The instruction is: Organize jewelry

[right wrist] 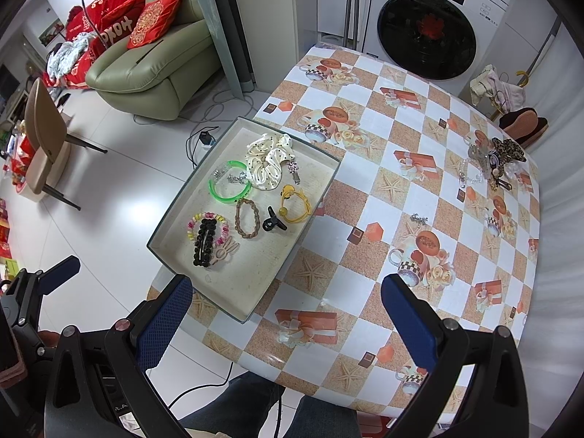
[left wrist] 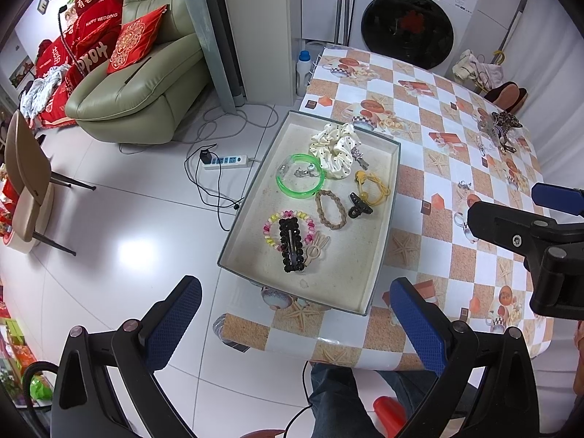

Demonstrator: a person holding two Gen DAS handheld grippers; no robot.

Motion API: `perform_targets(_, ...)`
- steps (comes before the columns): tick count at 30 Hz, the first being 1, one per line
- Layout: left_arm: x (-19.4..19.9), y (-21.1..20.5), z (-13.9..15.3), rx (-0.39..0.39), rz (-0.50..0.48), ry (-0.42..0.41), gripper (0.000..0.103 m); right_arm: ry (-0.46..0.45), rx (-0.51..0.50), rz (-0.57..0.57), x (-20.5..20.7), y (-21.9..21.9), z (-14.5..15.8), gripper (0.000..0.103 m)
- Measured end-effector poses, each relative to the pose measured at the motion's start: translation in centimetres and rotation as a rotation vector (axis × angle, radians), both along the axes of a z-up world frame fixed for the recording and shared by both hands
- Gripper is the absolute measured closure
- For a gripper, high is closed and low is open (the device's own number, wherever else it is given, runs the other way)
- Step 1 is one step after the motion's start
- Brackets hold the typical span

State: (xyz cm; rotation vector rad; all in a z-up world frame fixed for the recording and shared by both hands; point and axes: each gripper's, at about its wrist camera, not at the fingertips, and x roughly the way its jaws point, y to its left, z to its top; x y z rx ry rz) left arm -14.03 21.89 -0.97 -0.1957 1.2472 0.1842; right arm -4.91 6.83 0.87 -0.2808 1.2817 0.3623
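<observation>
A shallow grey tray [left wrist: 383, 241] [right wrist: 314, 215] sits at the table's left edge. It holds a white dotted scrunchie [left wrist: 335, 149] [right wrist: 268, 162], a green bangle [left wrist: 300, 179] [right wrist: 228, 182], a yellow hair tie [left wrist: 372, 186] [right wrist: 295, 200], a brown braided tie [left wrist: 330, 208] [right wrist: 247, 218], a black claw clip [left wrist: 359, 206] [right wrist: 273, 222], a black beaded clip [left wrist: 291, 244] [right wrist: 204, 242] and a beaded bracelet [left wrist: 270, 226]. A pile of loose jewelry [left wrist: 498, 131] [right wrist: 492, 162] lies at the far right, and a small silver piece [right wrist: 419, 219] [left wrist: 464, 184] mid-table. My left gripper [left wrist: 295, 321] and right gripper [right wrist: 286, 323] are open and empty, above the near table edge.
The table has a checkered starfish cloth [right wrist: 383, 189]. A washing machine [right wrist: 427, 25] stands behind it, a green sofa [left wrist: 146, 73] and a power strip [left wrist: 226, 160] to the left on the floor. A chair [left wrist: 25, 182] stands at the far left.
</observation>
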Motion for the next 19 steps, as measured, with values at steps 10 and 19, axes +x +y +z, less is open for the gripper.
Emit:
perform_targets(10, 0.25, 0.36, 0.02, 0.018, 0.000, 0.000, 0.000, 0.001, 0.001, 0.000, -0.02, -0.01, -0.02, 0.000)
perform_targets(19, 0.28, 0.52, -0.01, 0.033, 0.006, -0.014, 0.000, 0.001, 0.002, 0.001, -0.14, 0.07, 0.00, 0.000)
